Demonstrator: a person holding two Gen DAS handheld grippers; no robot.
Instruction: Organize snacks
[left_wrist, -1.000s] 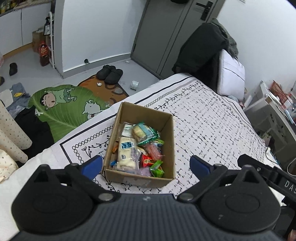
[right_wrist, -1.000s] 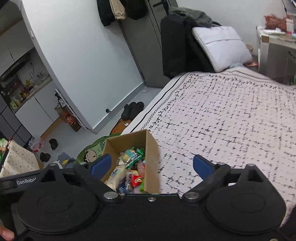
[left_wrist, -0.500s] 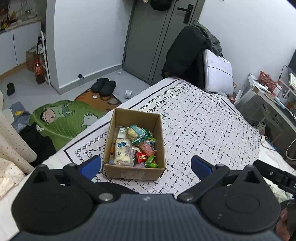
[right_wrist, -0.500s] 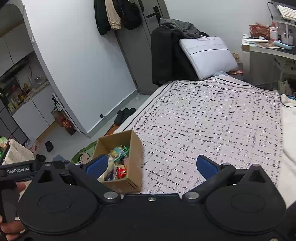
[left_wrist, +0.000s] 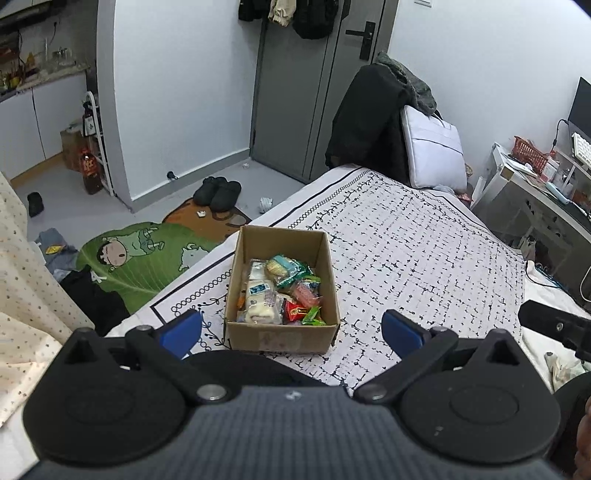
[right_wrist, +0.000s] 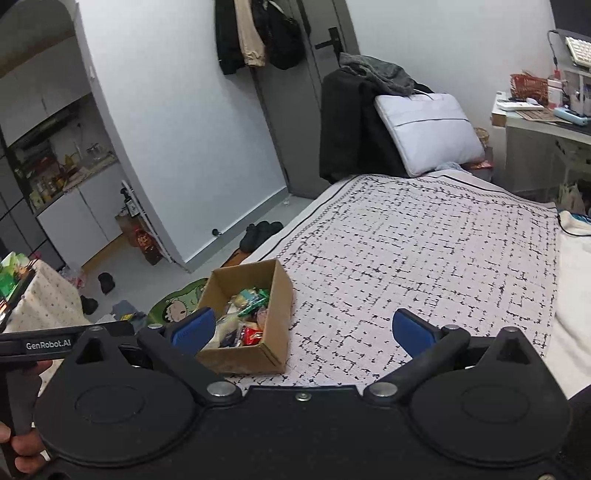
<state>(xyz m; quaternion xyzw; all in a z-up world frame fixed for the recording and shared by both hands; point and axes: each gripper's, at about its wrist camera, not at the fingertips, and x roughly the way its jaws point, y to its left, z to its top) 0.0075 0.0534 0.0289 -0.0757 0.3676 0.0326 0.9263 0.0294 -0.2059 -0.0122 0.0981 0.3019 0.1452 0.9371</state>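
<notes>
An open cardboard box (left_wrist: 280, 338) stands on the patterned bedspread (left_wrist: 417, 266) near the bed's left edge. It holds several wrapped snacks (left_wrist: 280, 291): white, green, pink and red packets. My left gripper (left_wrist: 291, 330) is open and empty, well back from the box. My right gripper (right_wrist: 303, 330) is open and empty, held back and to the right of the box (right_wrist: 273, 332). Its left finger hides part of the snacks (right_wrist: 245, 314).
A white pillow (left_wrist: 432, 151) and a dark jacket on a chair (left_wrist: 365, 122) stand at the bed's head. A desk (left_wrist: 539, 192) is at the right. On the floor left of the bed lie a green cartoon mat (left_wrist: 140, 258) and black slippers (left_wrist: 218, 190).
Both grippers have pulled back and up from the box, which now looks smaller and farther away. The box and snacks have not moved. Both grippers stay open.
</notes>
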